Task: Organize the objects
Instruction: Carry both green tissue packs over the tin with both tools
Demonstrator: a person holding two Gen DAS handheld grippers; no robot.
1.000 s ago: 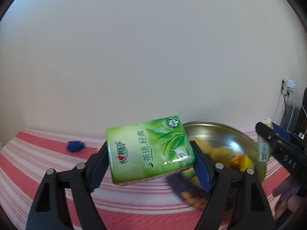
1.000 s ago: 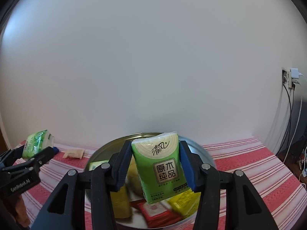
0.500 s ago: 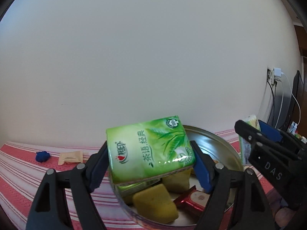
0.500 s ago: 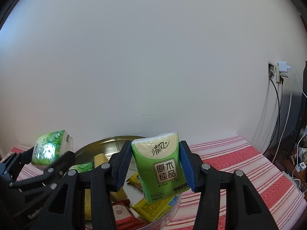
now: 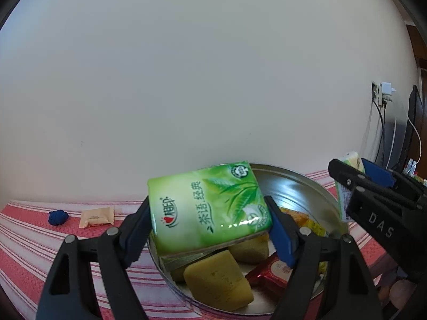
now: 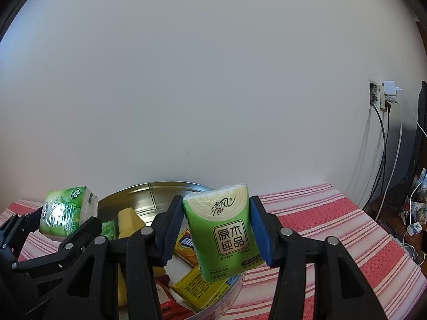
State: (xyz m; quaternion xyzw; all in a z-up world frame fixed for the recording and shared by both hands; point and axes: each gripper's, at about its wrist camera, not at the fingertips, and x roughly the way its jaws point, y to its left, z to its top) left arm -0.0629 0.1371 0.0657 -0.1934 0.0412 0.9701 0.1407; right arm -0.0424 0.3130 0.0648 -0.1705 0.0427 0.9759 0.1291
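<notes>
Left gripper [image 5: 210, 224] is pinching a green tea-leaf tissue pack [image 5: 208, 210] between its blue pads, pack tilted, held lower centre of the left wrist frame, above the near left part of the metal bowl [image 5: 307, 186]. I see yellow sponge blocks [image 5: 218, 280] and a red snack packet [image 5: 272, 272] in the bowl under it. Right gripper [image 6: 216, 229] is clamped on a second green tissue pack [image 6: 224, 229] with a wood-ring print, roughly upright, lower centre of the right wrist frame, over the bowl's right side [image 6: 160, 189]. Yellow packets [image 6: 202, 285] lie in the bowl below it.

Both packs are off the table, neither touching the bowl as far as I can tell.

On the red striped cloth [image 5: 32, 229], lower left of the left frame: a blue knot-like object [image 5: 58, 217] and a beige sachet [image 5: 96, 216], side by side, apart from the bowl. Wall socket with charger [image 6: 384, 94] at right edge.
</notes>
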